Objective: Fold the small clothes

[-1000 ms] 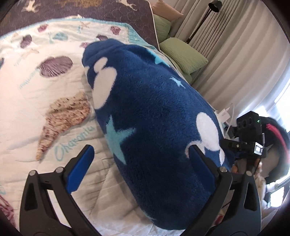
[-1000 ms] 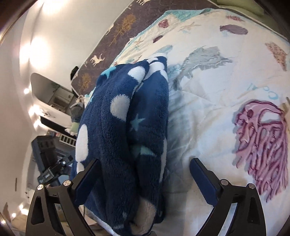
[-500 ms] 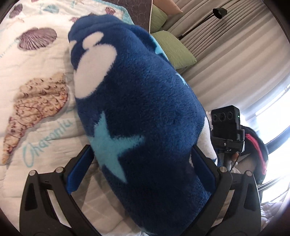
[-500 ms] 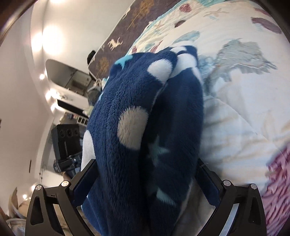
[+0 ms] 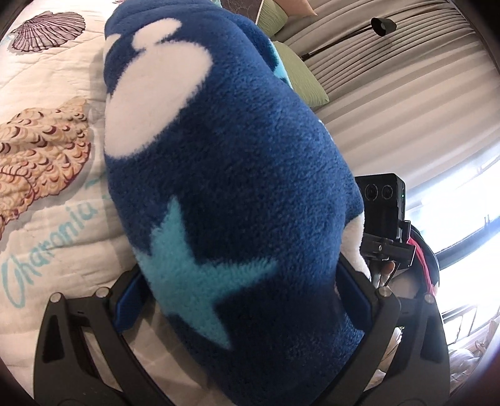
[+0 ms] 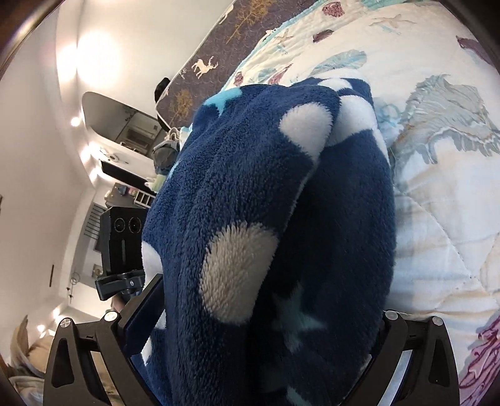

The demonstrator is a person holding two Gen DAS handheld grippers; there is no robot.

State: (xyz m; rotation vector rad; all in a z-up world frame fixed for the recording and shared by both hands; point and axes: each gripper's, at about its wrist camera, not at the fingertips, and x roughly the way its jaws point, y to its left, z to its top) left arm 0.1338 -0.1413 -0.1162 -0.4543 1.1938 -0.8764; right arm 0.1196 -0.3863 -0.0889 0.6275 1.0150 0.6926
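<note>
A folded dark blue fleece garment (image 5: 218,156) with white dots and light blue stars lies as a thick bundle on the seashell quilt (image 5: 47,156). My left gripper (image 5: 240,296) is open and straddles one end of the bundle, its blue pads (image 5: 128,299) on either side of the fleece. In the right wrist view the same garment (image 6: 250,218) fills the gap of my right gripper (image 6: 265,315), which is open around the opposite end. Its right finger is mostly hidden by fleece. Each gripper's black camera block shows past the bundle (image 5: 381,206) (image 6: 122,234).
The white quilt (image 6: 437,218) spreads wide beside the garment. Green pillows (image 5: 300,81), a floor lamp (image 5: 381,26) and curtains (image 5: 406,109) stand beyond the bed. A brown deer-print cover (image 6: 218,53) and a lit shelf nook (image 6: 125,131) lie on the other side.
Both grippers have pushed forward from opposite ends, so the fleece bundle now sits deep between their fingers. The finger gaps look unchanged.
</note>
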